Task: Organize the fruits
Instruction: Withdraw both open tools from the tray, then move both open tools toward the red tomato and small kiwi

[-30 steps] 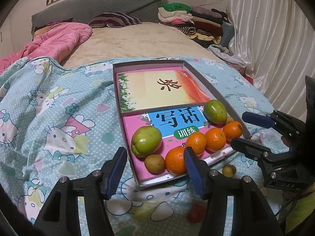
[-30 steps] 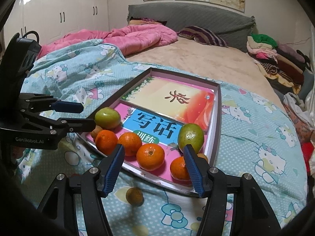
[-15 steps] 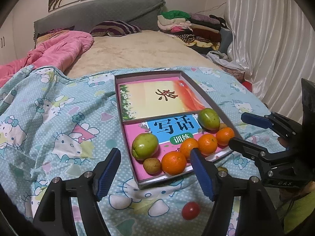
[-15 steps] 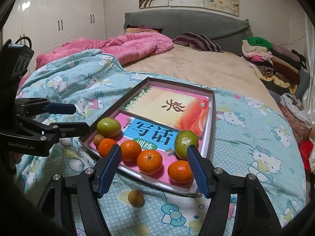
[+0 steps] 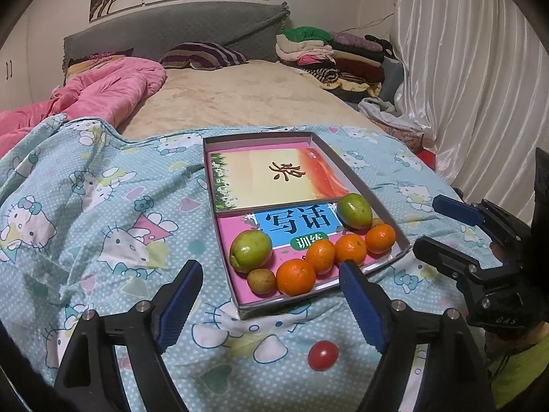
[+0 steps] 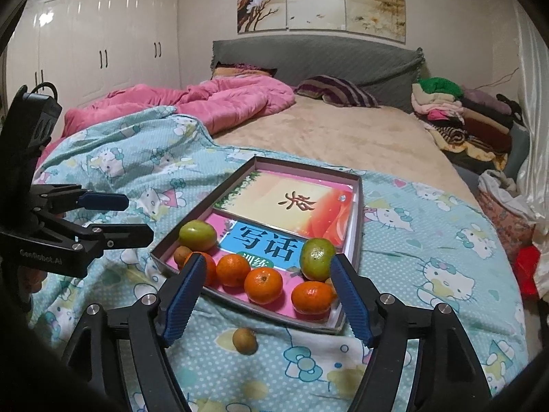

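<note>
A shallow box tray (image 5: pixel 257 136) (image 6: pixel 308 168) lined with books lies on the blue cartoon blanket. At its near end sit two green fruits (image 5: pixel 250 250) (image 5: pixel 354 211), several oranges (image 5: pixel 295 277) (image 6: pixel 263 285) and a small brown fruit (image 5: pixel 261 281). A red cherry tomato (image 5: pixel 322 354) and another small brown fruit (image 6: pixel 244 341) lie loose on the blanket in front of the tray. My left gripper (image 5: pixel 268 266) (image 6: pixel 137 218) and right gripper (image 6: pixel 267 259) (image 5: pixel 426 224) hover short of the tray. The jaws of both are opening, with nothing held between them.
A pink quilt (image 5: pixel 103 92) is bunched at the back left, a striped pillow (image 5: pixel 202 55) lies by the grey headboard, and folded clothes (image 5: pixel 329 55) are stacked at the back right. White curtains (image 5: pixel 480 86) hang along the right side.
Both grippers have drawn back and up from the tray and their jaws have widened. The red tomato has come fully into the left wrist view.
</note>
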### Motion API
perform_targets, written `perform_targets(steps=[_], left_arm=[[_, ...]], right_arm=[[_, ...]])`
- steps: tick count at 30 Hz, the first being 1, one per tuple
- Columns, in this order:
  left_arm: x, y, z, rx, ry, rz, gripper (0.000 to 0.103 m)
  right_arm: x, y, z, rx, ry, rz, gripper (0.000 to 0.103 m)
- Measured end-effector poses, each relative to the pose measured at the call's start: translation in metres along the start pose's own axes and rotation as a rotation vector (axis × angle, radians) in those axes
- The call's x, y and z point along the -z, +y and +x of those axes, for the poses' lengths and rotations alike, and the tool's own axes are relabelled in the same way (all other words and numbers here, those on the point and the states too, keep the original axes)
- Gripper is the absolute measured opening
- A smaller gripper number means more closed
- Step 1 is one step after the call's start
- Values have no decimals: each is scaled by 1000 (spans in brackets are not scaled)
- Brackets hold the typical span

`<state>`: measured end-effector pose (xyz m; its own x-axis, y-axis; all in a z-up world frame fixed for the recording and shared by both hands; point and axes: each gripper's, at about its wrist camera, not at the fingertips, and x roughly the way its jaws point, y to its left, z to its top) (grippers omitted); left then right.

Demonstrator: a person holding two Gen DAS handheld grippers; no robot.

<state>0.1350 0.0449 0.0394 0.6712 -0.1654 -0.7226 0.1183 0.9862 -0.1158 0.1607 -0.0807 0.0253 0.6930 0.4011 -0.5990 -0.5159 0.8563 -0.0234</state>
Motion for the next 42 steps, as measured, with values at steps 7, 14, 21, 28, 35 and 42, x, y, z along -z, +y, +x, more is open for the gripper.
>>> perform_targets(steps=[7,14,21,28,35,42], left_arm=[[6,-3,-6,10,0,4,81],[10,0,-13,20,-3,-3,81],[13,3,-19,21,-13,-13,82],[24,6,-19,4,-11,-28,89],[44,12,-10,6,37,-54,91],[50,-2,-4,29,62,-11,91]], right_arm=[[4,6,-12,8,-18,-4,77],[6,3,-19,14,-22,6,77],[12,-2,-25,20,-21,24,77],[21,-4,-22,24,4,35,77],[27,2,-17,17,25,30,77],[41,10,-6,4,78,21,77]])
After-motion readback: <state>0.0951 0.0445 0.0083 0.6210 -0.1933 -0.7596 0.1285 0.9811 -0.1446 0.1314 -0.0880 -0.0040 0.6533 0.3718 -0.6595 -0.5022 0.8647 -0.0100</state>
